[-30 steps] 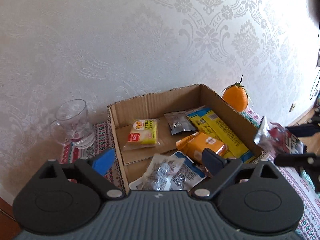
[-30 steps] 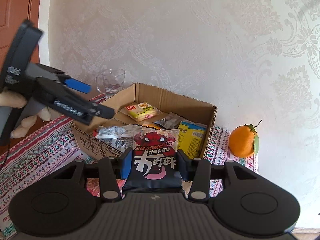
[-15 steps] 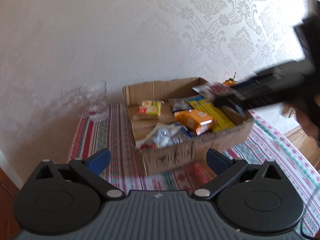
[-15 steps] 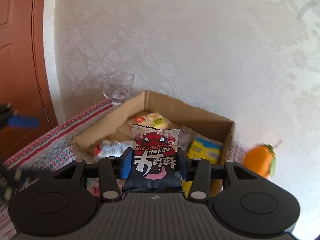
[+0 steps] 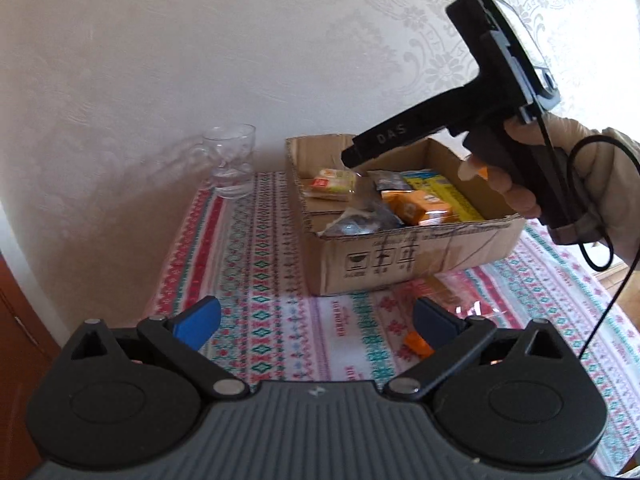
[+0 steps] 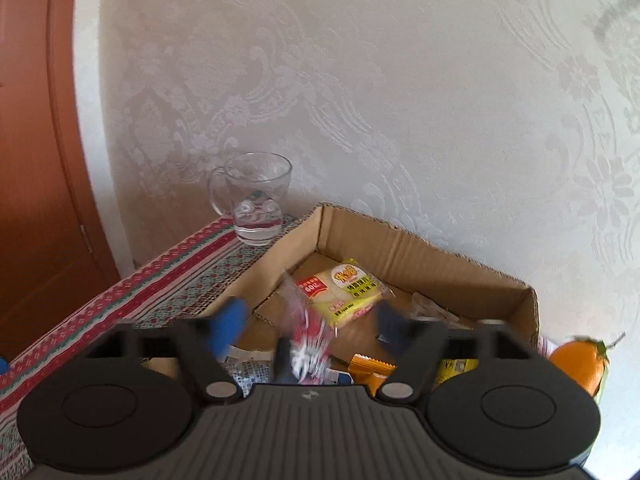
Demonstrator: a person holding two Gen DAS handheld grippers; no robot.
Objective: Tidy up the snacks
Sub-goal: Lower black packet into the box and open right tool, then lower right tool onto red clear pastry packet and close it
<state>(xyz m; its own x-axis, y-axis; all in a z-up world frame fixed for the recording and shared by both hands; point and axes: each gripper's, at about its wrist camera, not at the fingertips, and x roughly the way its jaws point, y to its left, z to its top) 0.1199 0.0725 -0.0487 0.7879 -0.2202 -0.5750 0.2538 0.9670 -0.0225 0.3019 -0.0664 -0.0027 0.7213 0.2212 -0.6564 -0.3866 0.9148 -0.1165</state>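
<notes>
Two views, orange (image 6: 578, 362) only right, both tools spread

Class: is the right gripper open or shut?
Open: the right gripper has its fingers spread, and the blurred red snack packet sits loose between them.

Mug: a clear glass mug (image 6: 256, 200) stood on the desk beside the wall.
Orange: an orange (image 6: 580, 364) with a leaf sat at the right.
Cloth: a patterned tablecloth (image 5: 256, 264) covered the desk.
Door: brown wood (image 6: 36, 160), left.
</notes>
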